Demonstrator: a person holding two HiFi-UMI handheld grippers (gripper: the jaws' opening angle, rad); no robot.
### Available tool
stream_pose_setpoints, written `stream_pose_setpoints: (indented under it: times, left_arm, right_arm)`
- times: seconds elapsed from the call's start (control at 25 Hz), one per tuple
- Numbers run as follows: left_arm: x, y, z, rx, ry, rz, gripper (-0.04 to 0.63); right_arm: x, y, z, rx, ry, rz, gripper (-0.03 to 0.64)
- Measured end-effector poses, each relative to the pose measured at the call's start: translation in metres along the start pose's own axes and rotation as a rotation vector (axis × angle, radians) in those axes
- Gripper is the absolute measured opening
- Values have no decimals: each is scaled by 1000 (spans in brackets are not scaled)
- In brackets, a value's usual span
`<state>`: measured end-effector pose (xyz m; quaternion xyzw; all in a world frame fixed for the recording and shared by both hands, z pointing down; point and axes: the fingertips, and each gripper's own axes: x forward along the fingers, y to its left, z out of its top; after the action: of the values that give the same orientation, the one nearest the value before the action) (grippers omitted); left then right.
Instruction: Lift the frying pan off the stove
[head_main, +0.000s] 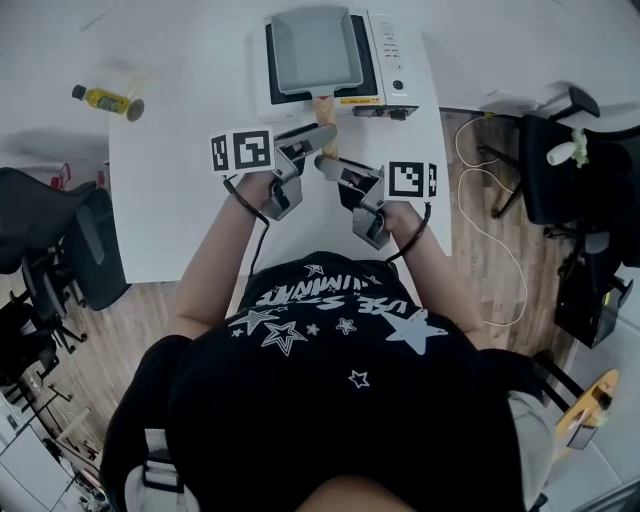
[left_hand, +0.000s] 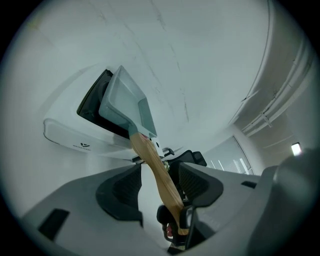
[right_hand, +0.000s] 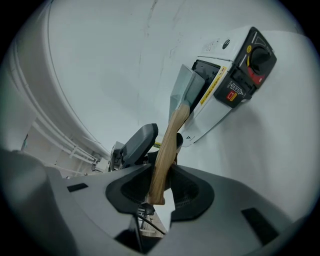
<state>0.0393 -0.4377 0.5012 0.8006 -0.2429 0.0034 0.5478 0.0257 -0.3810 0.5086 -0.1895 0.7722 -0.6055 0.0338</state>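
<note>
The frying pan (head_main: 315, 50) sat on the stove (head_main: 388, 62) at the table's (head_main: 180, 200) far edge. The left hand-held gripper (head_main: 312, 135) straddled its wooden handle (head_main: 325, 113), jaws spread. The right hand-held gripper (head_main: 333, 165) pinched the handle's end.

Two tongs — left (head_main: 308, 140), right (head_main: 333, 168) — one frying pan (head_main: 315, 50), one stove (head_main: 395, 60), one bottle (head_main: 105, 100).

Left claw (left_hand: 160, 170), seen along its jaws. The jaws stand apart. The wooden handle (left_hand: 151, 156) of a square grey pan (left_hand: 127, 105) runs down between them, close against the right-hand jaw and with a clear gap to the left-hand one. The pan rests on the black top of a white stove (left_hand: 65, 137), which stands on the white desk (left_hand: 200, 60).
</note>
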Motion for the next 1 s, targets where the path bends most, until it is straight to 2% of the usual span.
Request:
stream_pose_setpoints:
  times: [0.12,0.36,0.6,0.76,0.88,1.0]
  left_arm:
    - [8,4,3,-33,0,1,218]
    - [20,10,7,-54,1,15,218]
    - [22,15,7,-90,-14,6,185]
    - [21,14,6,-152,-47,-37,163]
    - [21,13,7,-159,-54,-49,158]
    - [21,12,7,-166,-54,-62,156]
  right_arm:
    - [1,1,0,5,2,12,107]
    - [5,12,2,-7,-1,103,104]
    - [2,-3,-4,-5,26,15,103]
    - [4,-2,-4,-9,31,24,103]
    - [6,5,-4,-8,25,66,103]
    - [4,1,-4,-20,26,26,107]
